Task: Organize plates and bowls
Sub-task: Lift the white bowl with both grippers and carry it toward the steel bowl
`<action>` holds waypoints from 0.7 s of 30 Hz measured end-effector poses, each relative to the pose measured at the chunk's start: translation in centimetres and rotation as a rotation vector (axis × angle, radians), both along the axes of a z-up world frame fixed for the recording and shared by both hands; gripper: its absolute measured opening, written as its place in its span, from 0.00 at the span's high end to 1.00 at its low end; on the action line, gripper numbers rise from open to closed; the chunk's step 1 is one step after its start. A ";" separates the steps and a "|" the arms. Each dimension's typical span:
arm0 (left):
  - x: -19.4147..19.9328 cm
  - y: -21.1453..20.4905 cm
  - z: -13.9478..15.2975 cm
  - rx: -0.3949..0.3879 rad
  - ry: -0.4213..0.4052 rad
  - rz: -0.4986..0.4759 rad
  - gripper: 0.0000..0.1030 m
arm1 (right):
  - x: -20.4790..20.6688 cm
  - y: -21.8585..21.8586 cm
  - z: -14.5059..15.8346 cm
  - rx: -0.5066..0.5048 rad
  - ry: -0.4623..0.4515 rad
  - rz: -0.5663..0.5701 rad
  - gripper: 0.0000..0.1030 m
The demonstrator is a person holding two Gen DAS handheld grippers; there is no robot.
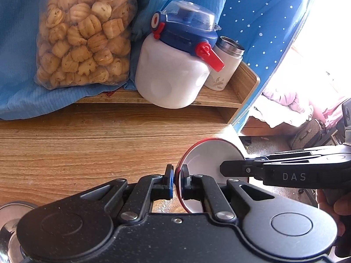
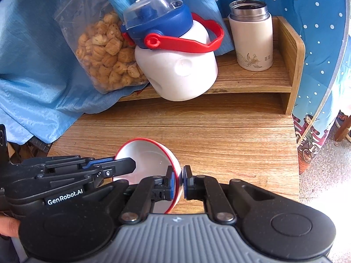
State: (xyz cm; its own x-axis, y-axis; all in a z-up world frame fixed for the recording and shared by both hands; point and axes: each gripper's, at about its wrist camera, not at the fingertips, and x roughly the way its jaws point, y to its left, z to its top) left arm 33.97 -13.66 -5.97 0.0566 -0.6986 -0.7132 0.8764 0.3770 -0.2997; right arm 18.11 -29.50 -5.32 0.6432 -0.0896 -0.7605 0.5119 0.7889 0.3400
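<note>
A white bowl with a red rim (image 1: pixel 208 153) hangs tilted just above the wooden table (image 1: pixel 87 144), held from both sides. My left gripper (image 1: pixel 177 176) is shut on its left rim, one pad outside and one inside. From the right, my right gripper (image 1: pixel 222 168) reaches over the opposite rim. In the right wrist view the bowl (image 2: pixel 149 155) shows its white inside. There my right gripper (image 2: pixel 178 180) is shut on its right rim, and my left gripper (image 2: pixel 132 164) clamps the left rim. A shiny steel dish (image 1: pixel 8 219) sits at the lower left, mostly hidden.
On a low wooden shelf (image 2: pixel 252 81) at the back stand a white jug with a blue lid and red handle (image 2: pixel 175 65) and a white thermos cup (image 2: pixel 252 39). A bag of biscuits (image 1: pixel 83 39) leans on blue cloth (image 1: pixel 17 87). The table's right edge (image 2: pixel 295 153) drops to the floor.
</note>
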 end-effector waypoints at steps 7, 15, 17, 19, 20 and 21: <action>-0.6 0.1 0.2 0.010 -0.001 0.007 0.95 | -0.5 0.1 -0.2 0.005 0.002 0.007 0.92; -1.2 0.1 0.7 0.002 -0.012 0.003 0.95 | -1.3 0.2 0.2 -0.002 -0.006 0.015 0.92; -1.5 0.2 0.8 0.002 -0.014 0.002 0.95 | -1.6 0.3 0.3 -0.005 -0.010 0.014 0.92; -1.7 0.2 0.8 0.006 -0.013 0.002 0.95 | -1.7 0.3 0.2 0.002 -0.011 0.011 0.91; -1.8 0.2 0.8 0.009 -0.012 0.001 0.95 | -1.8 0.3 0.1 0.006 -0.010 0.010 0.91; -1.8 0.2 0.8 0.011 -0.013 -0.002 0.95 | -1.9 0.3 0.1 0.009 -0.009 0.011 0.91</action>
State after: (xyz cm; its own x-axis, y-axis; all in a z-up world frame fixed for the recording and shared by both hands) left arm 32.13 -13.48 -5.19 0.0643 -0.6905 -0.7204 0.8810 0.3784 -0.2840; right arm 16.24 -29.23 -5.23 0.6508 -0.0761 -0.7554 0.5004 0.7912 0.3515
